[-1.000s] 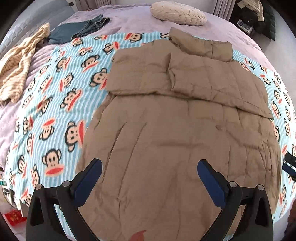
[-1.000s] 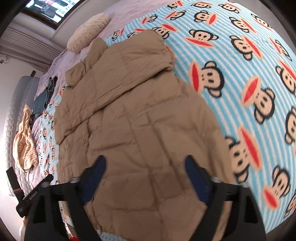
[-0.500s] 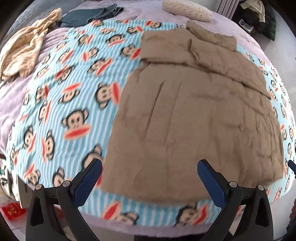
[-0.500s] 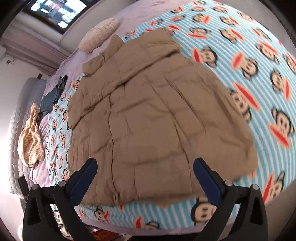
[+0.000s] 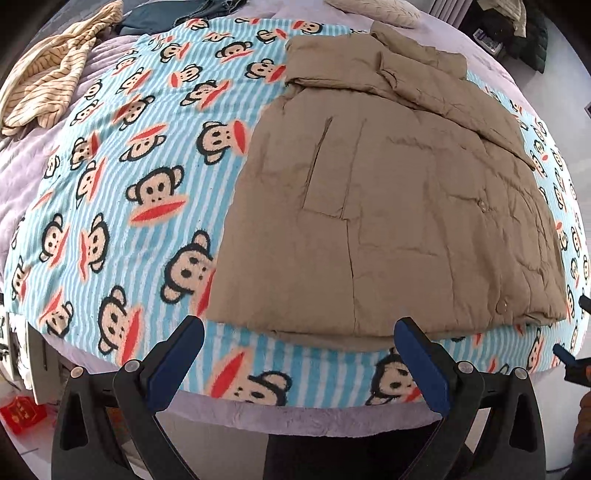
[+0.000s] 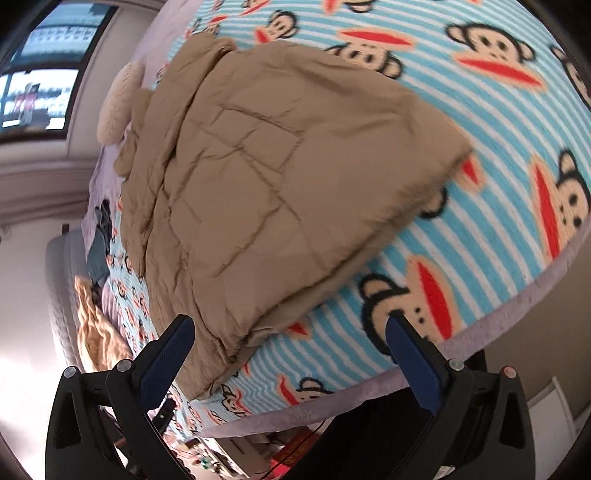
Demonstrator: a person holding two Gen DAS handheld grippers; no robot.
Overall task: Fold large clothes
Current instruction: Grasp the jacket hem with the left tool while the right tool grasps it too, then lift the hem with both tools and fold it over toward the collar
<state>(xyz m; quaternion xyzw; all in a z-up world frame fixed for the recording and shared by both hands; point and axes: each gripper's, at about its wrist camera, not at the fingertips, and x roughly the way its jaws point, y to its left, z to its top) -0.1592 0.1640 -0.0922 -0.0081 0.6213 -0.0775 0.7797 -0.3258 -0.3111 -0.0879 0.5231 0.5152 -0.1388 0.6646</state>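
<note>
1. Left wrist view: the left gripper [image 5: 298, 345] has its jaws spread wide with nothing between them, poised just off the near hem of the brown padded jacket [image 5: 388, 206].
2. Right wrist view: the right gripper [image 6: 290, 341] has just been opening and its jaws now stand fully apart and empty, the jacket's near corner [image 6: 236, 350] lying just ahead of them.
3. The jacket lies flat on the monkey-print blanket [image 5: 147, 192] on the bed, sleeves folded across its upper part, collar at the far end.
4. Judging by the quilting, it should be soft, puffy and light but bulky, likely to spring back from a crease; the two hem corners look the best places to pinch.
5. Beyond lie a striped garment [image 5: 55, 74], dark clothes [image 5: 177, 14] and a cushion [image 6: 118, 107]. No containers are in view.
</note>
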